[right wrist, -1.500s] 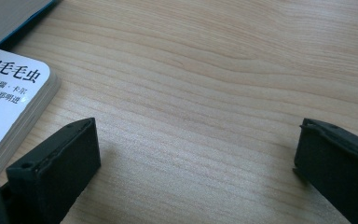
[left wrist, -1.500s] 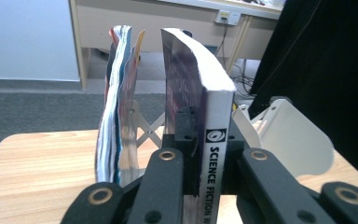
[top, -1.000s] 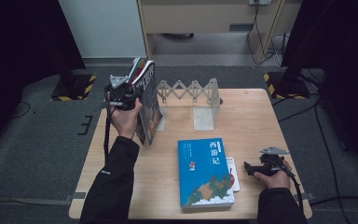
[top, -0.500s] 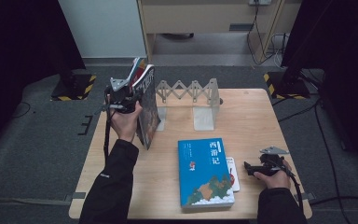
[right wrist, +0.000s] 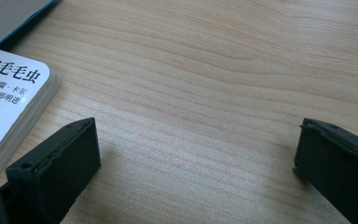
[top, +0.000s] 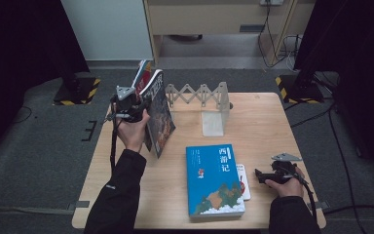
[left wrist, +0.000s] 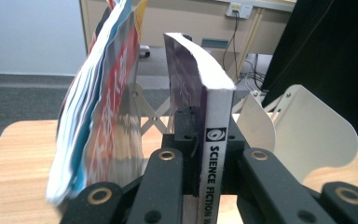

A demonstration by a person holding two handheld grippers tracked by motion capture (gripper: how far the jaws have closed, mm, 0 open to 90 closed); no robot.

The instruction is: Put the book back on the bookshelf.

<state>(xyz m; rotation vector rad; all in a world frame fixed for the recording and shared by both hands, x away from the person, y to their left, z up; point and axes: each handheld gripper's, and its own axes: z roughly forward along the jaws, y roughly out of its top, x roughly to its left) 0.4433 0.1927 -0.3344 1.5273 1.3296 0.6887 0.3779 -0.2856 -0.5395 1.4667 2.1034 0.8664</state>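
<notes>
My left gripper [top: 135, 108] [left wrist: 207, 140] is shut on the spine of a dark science fiction book [top: 159, 119] [left wrist: 214, 154], which it holds upright and tilted at the table's left. Beside it, thin colourful books [top: 143, 73] [left wrist: 102, 112] lean to the left. A white folding book rack [top: 199, 95] [left wrist: 307, 135] stands behind them. Flat on the table lies a blue book [top: 214, 180] [right wrist: 4, 16], with a small white book [top: 243, 181] [right wrist: 9, 102] partly under its right edge. Low over the wood just right of the white book, my right gripper [top: 259, 175] [right wrist: 196, 154] is open and holds nothing.
The wooden table [top: 263, 126] has bare room at its right and front left. Grey floor surrounds it, with black stands with yellow-striped bases [top: 78, 90] at the back corners and a cabinet [top: 214, 19] beyond.
</notes>
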